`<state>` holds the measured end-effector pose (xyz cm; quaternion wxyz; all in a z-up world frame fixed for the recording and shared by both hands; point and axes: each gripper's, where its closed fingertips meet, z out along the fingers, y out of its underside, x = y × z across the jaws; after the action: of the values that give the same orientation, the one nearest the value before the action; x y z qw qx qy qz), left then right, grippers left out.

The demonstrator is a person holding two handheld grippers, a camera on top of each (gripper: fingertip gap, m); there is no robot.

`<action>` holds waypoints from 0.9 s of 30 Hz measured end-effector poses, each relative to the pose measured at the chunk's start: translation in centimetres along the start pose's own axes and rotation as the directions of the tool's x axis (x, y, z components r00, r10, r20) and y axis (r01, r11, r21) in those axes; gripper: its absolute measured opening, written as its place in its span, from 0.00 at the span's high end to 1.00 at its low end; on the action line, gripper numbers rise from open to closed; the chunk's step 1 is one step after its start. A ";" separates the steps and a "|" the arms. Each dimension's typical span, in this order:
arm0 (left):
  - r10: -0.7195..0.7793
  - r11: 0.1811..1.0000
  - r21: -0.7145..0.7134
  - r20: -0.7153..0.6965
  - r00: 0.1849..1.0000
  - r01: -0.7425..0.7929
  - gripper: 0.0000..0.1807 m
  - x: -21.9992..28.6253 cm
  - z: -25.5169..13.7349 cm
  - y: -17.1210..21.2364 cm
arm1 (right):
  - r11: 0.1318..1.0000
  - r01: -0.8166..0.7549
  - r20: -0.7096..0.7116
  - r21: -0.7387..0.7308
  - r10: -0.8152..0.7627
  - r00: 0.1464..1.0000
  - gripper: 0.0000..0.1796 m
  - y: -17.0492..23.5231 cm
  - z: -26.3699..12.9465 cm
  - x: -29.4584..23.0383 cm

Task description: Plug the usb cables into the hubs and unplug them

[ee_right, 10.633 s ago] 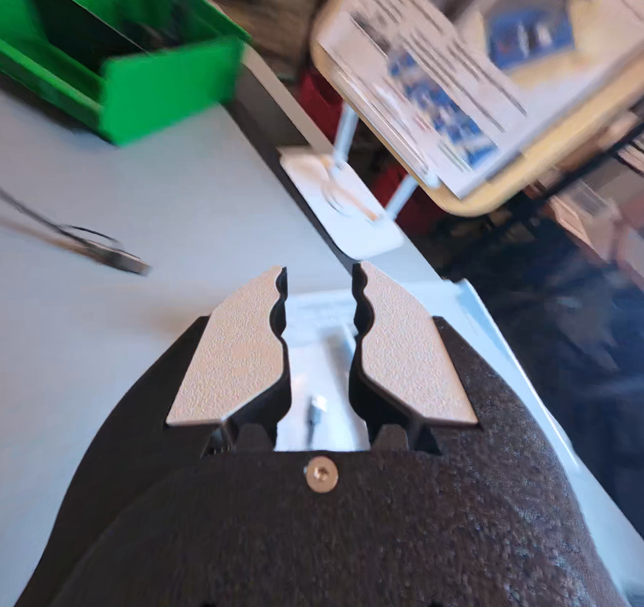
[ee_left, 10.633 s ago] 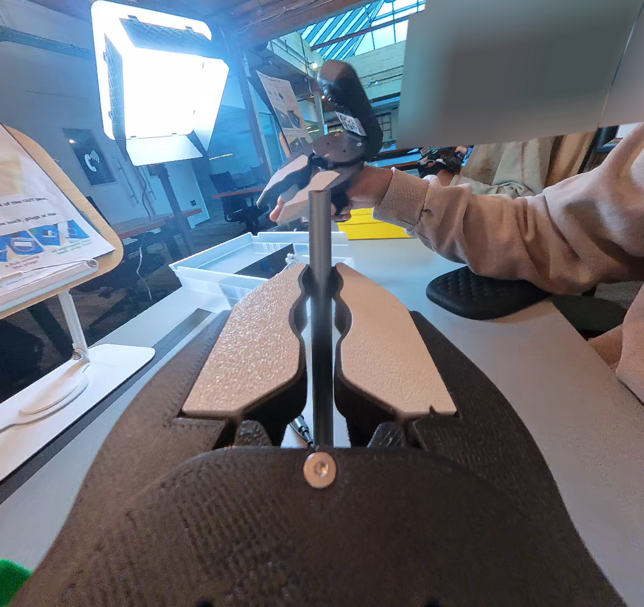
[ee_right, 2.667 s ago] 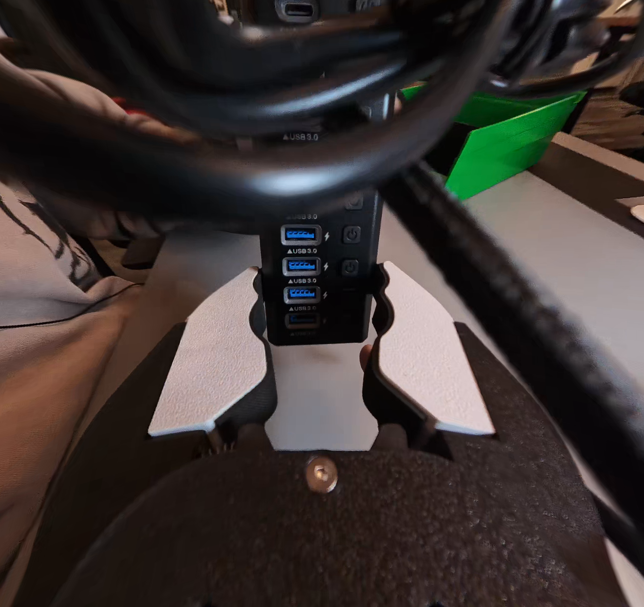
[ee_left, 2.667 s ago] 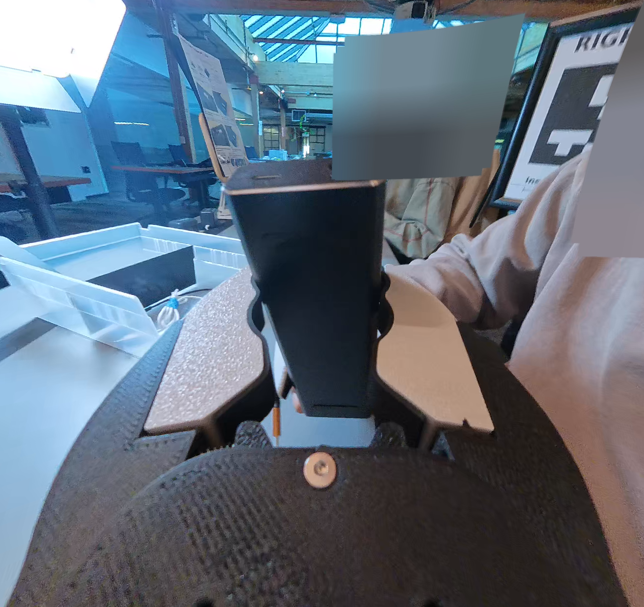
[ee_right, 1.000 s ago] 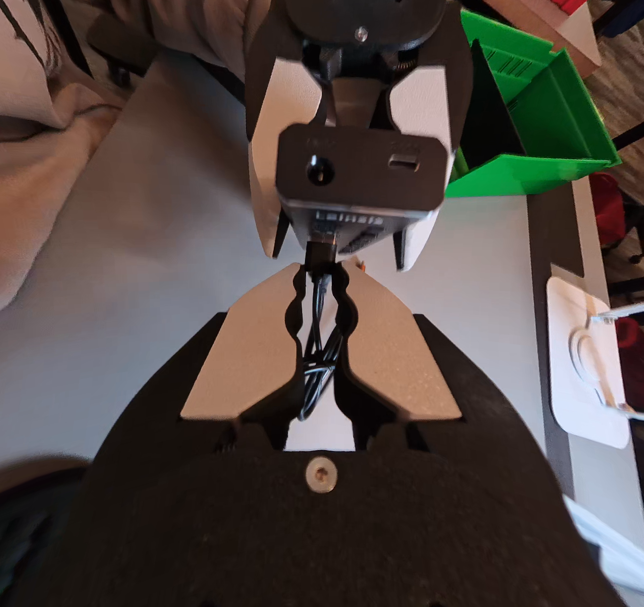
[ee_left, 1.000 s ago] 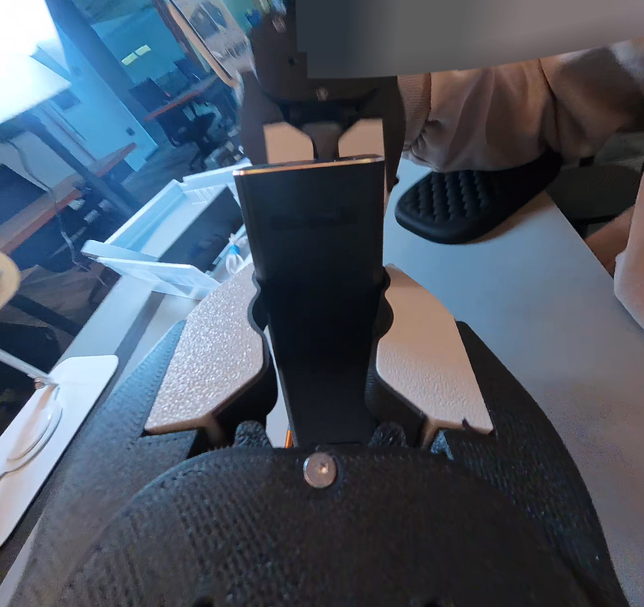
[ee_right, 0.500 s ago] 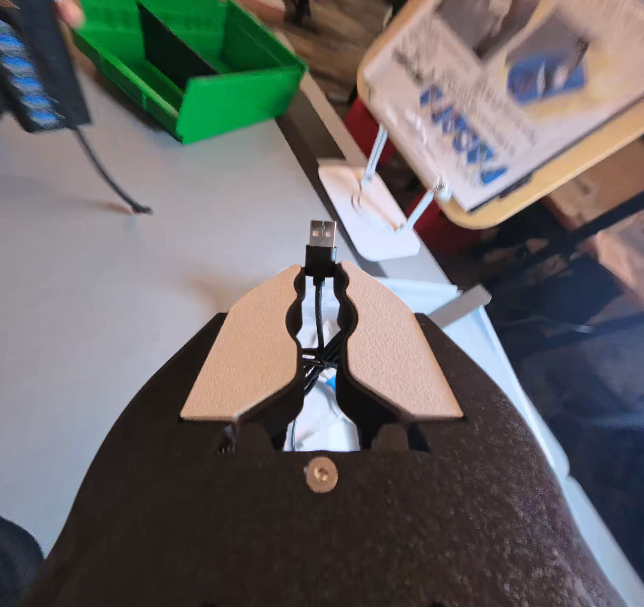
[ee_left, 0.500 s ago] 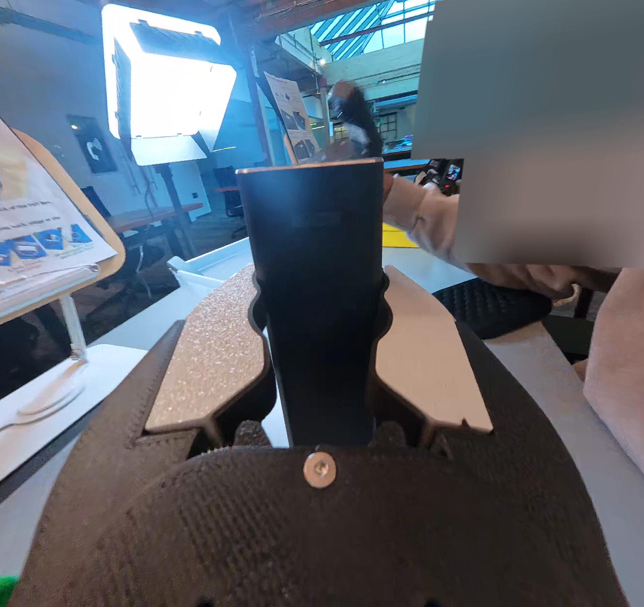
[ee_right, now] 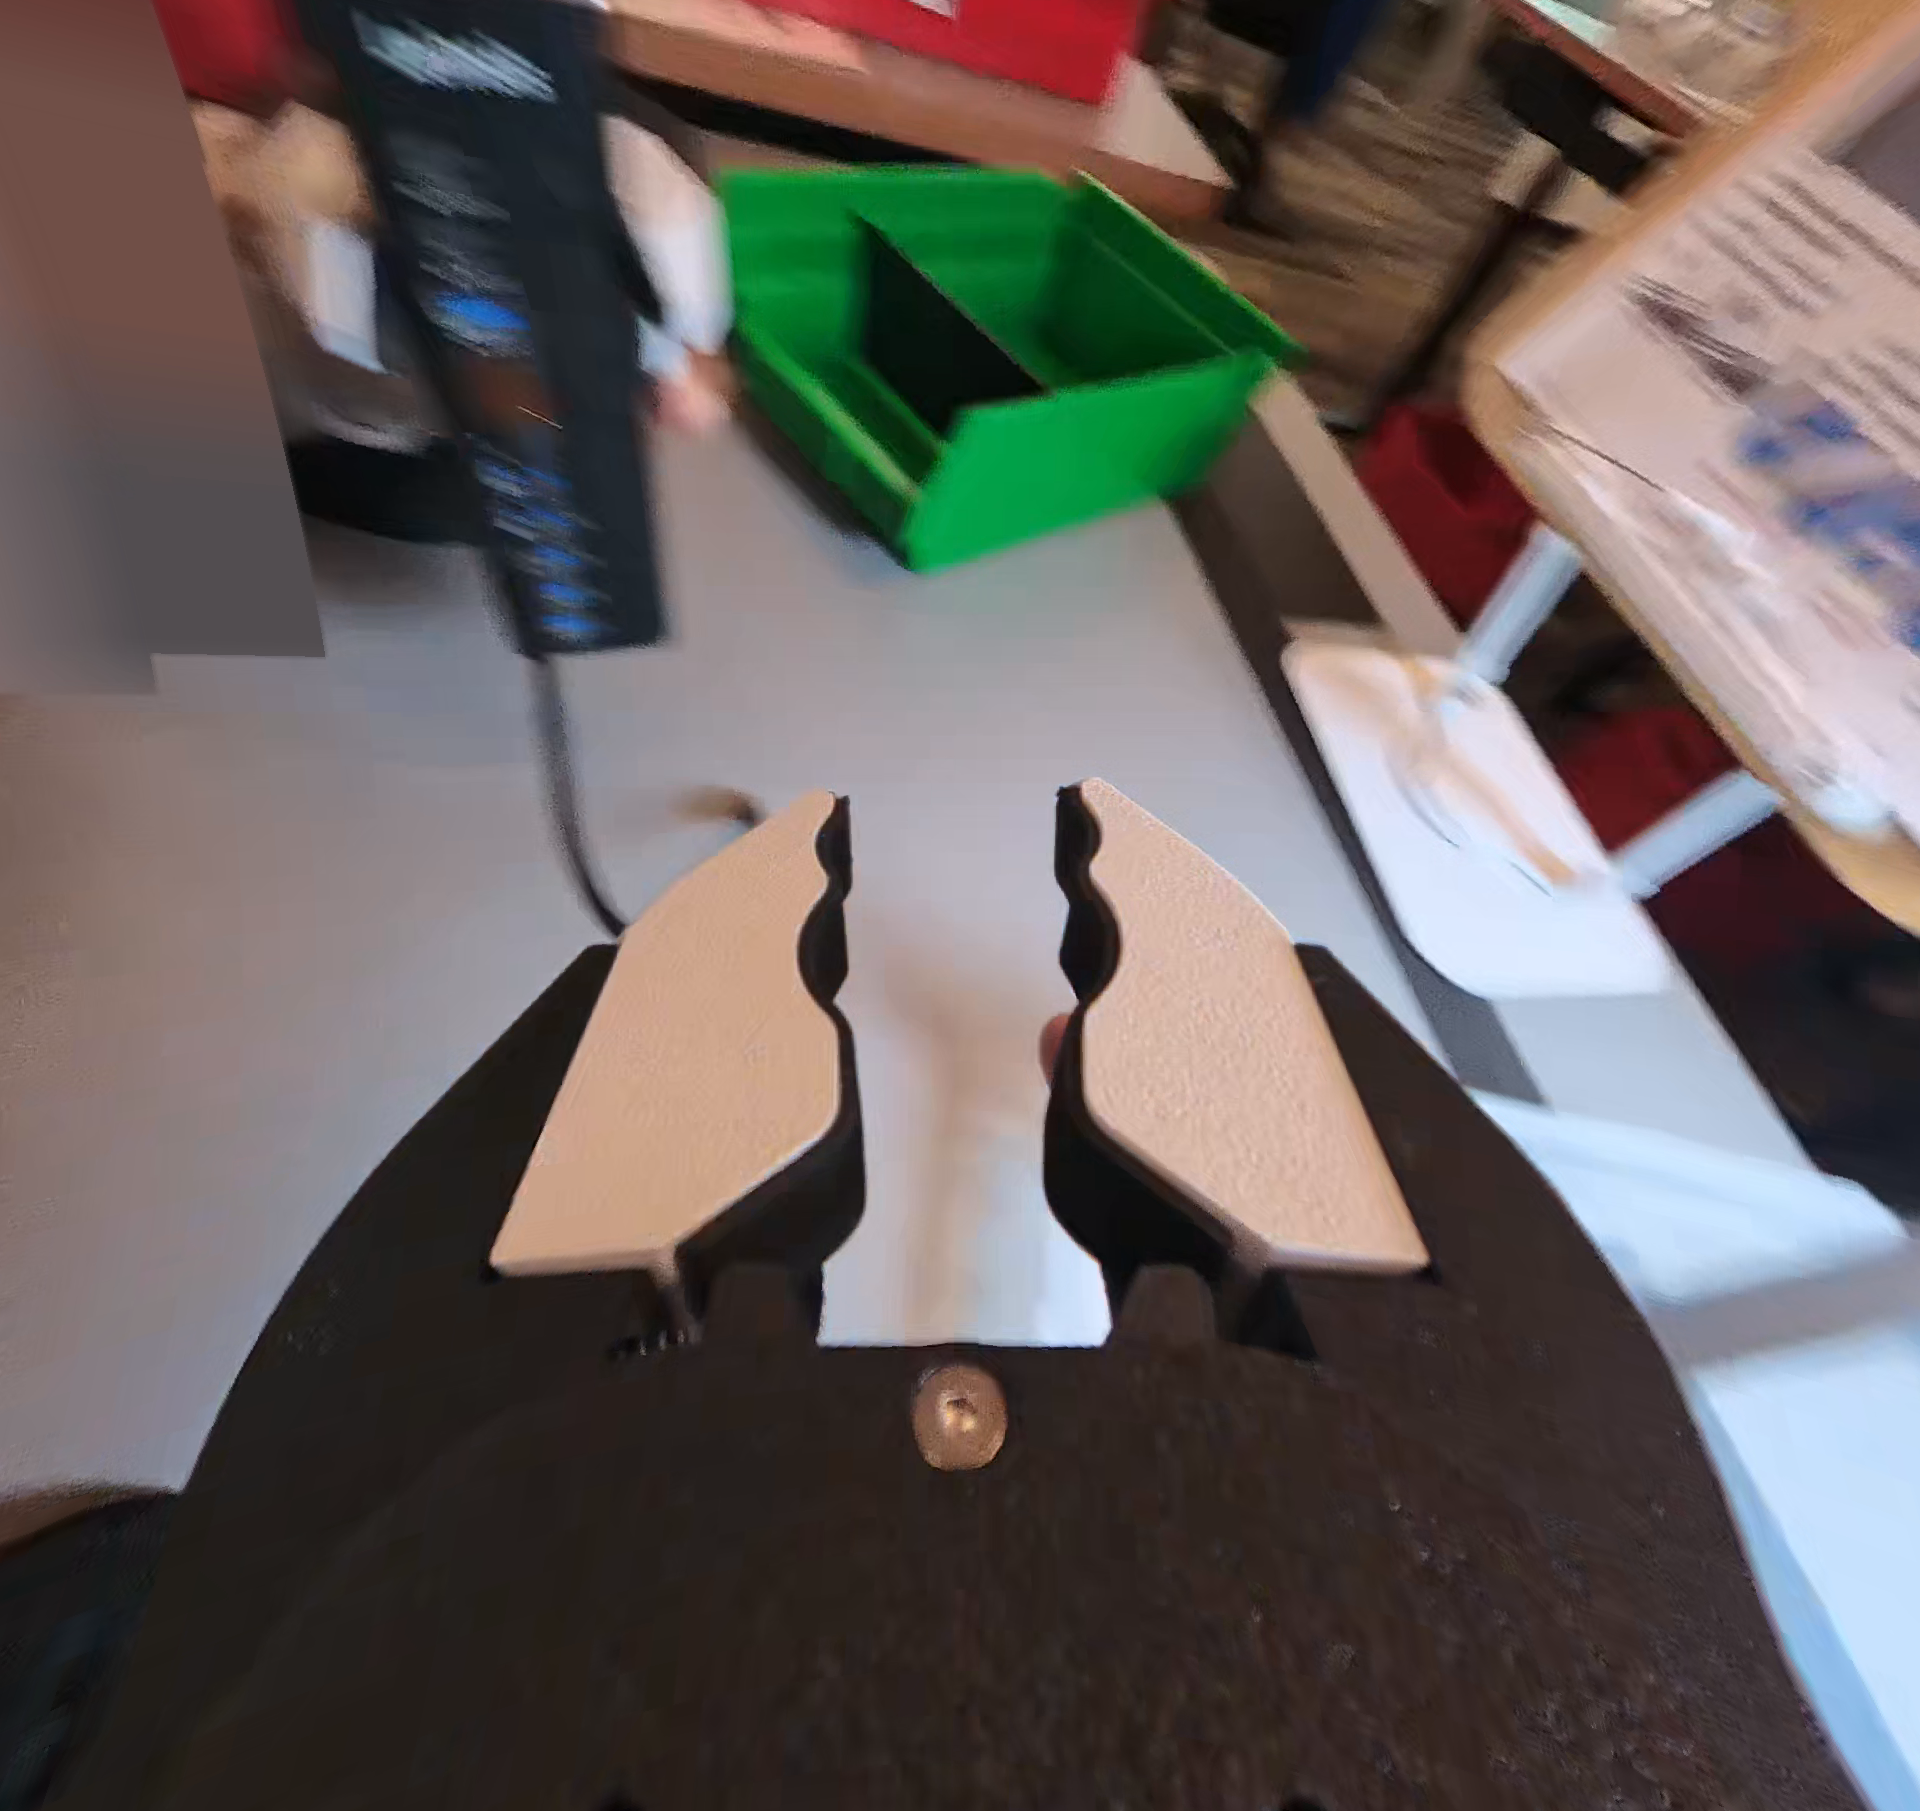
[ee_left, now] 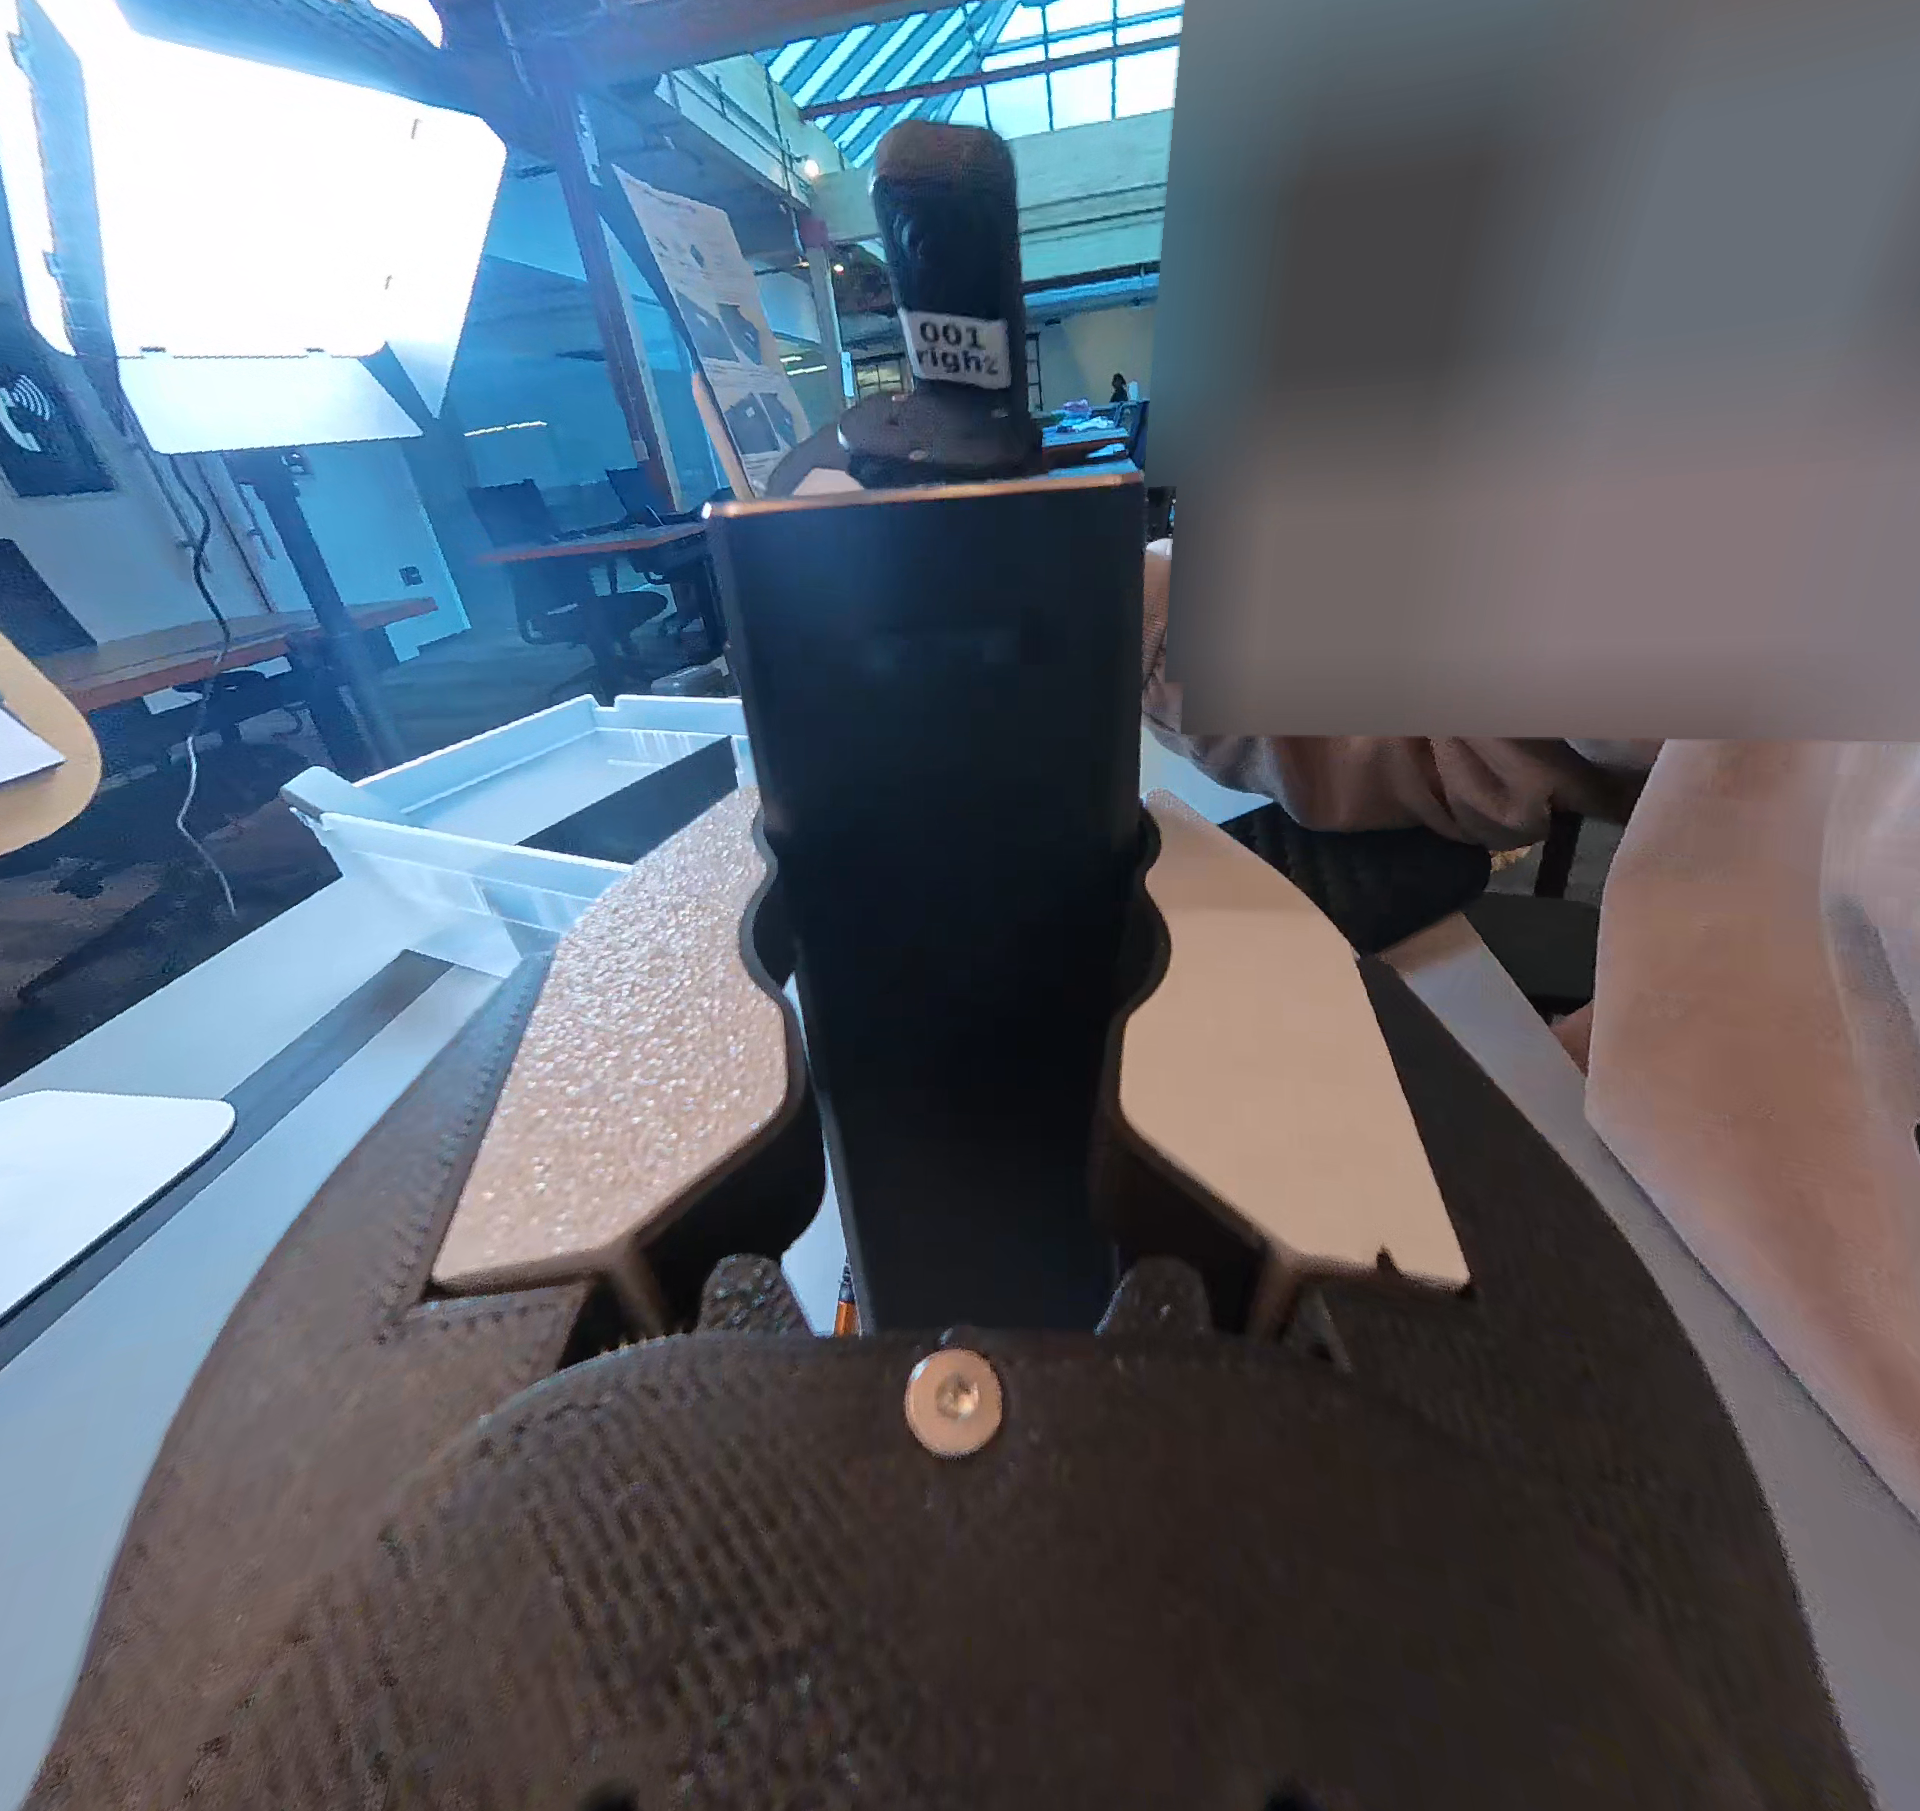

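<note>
Two grippers share the work, read from left to right. Left gripper (ee_left: 951, 951): clamped on the black hub (ee_left: 935, 826), which stands upright between its fingers with its long axis running up and away from the camera, held above the desk (ee_right: 935, 670). In the right wrist view the hub appears toward the desk's far left, port face turned to the right gripper, a black cable (ee_right: 566, 826) trailing from its lower end onto the desk. Right gripper (ee_right: 953, 821): fingers parted with only a moderate gap, nothing between them, pointing across the desk toward the green bin (ee_right: 1039, 452) at the far edge. The hub lies ahead and to its left; no loose plug can be made out. Fetching another cable is probably next.
</note>
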<state>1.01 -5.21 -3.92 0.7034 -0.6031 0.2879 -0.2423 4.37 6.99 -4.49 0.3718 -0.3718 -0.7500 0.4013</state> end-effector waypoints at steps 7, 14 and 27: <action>0.099 0.991 -0.089 -0.019 0.995 -0.100 0.66 1.5 1.4 1.4 | 0.988 0.155 0.265 -0.004 -0.148 0.953 0.81 -2.0 5.9 -10.2; 0.188 0.965 -0.178 -0.037 0.981 -0.192 0.65 2.6 2.3 3.0 | 0.976 0.216 0.285 -0.008 -0.204 0.937 0.91 -1.9 7.5 -12.1; 0.238 0.947 -0.222 -0.010 0.971 -0.234 0.66 2.5 2.8 2.8 | 0.968 0.251 0.297 -0.004 -0.239 0.925 0.91 -1.7 6.4 -11.7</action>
<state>4.73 -4.56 -6.69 0.6579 -0.6411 0.3771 -0.1178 3.69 -5.84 -8.60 0.2954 -0.2192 -0.8457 0.3866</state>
